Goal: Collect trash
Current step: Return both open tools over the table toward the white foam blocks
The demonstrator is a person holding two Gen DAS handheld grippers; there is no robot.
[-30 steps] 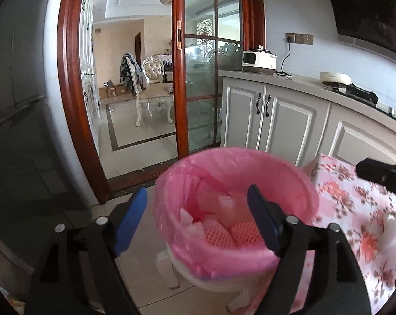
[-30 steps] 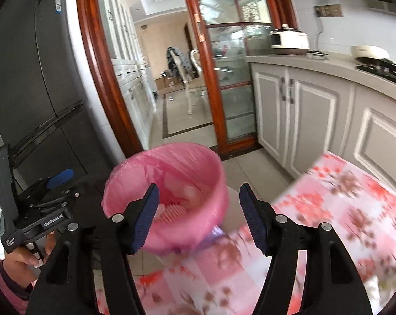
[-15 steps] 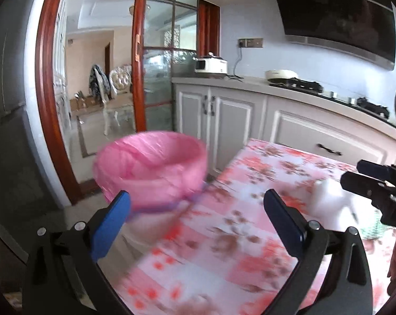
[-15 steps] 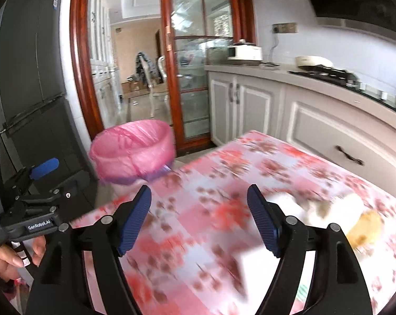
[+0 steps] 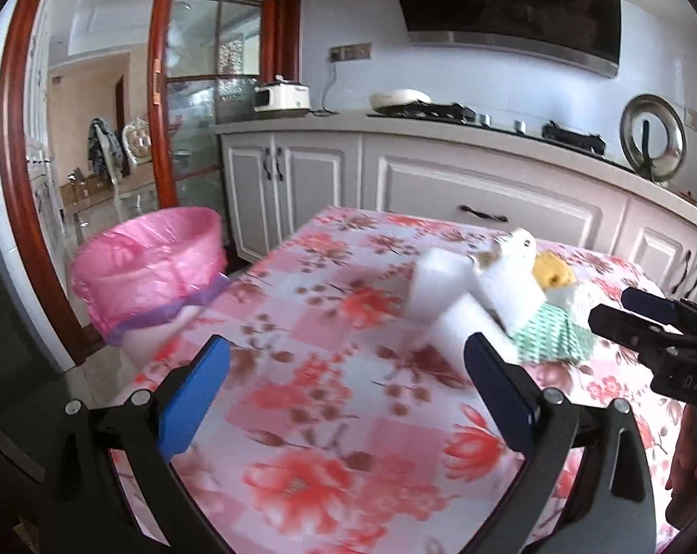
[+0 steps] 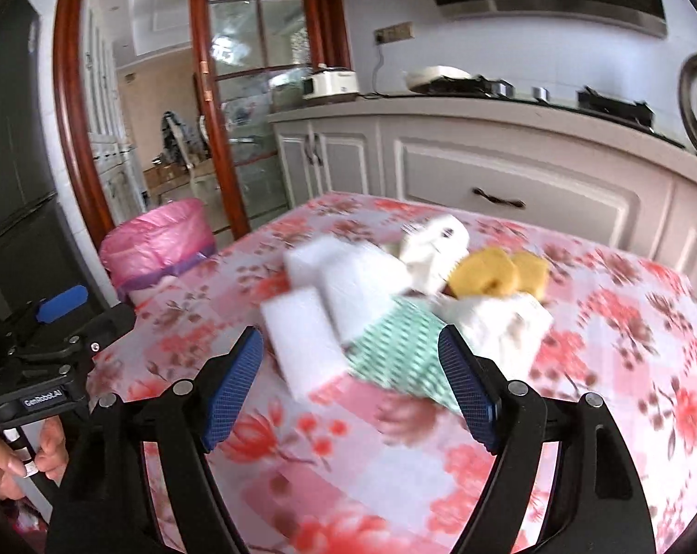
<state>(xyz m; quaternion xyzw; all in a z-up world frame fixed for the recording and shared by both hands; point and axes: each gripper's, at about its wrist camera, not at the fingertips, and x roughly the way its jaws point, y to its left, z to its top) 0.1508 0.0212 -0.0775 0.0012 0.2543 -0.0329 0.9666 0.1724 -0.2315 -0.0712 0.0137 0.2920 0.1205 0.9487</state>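
Trash pile (image 6: 394,304) heaped mid-bench, ready for pickup | pink-lined bin (image 5: 150,272) beside bench edge | left tool (image 5: 344,397) spread, empty | right tool (image 6: 348,388) spread, empty

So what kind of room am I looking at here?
A home kitchen, most likely: a range hood hangs over a stove on the counter, and a table holds trash beside a pink-lined bin.
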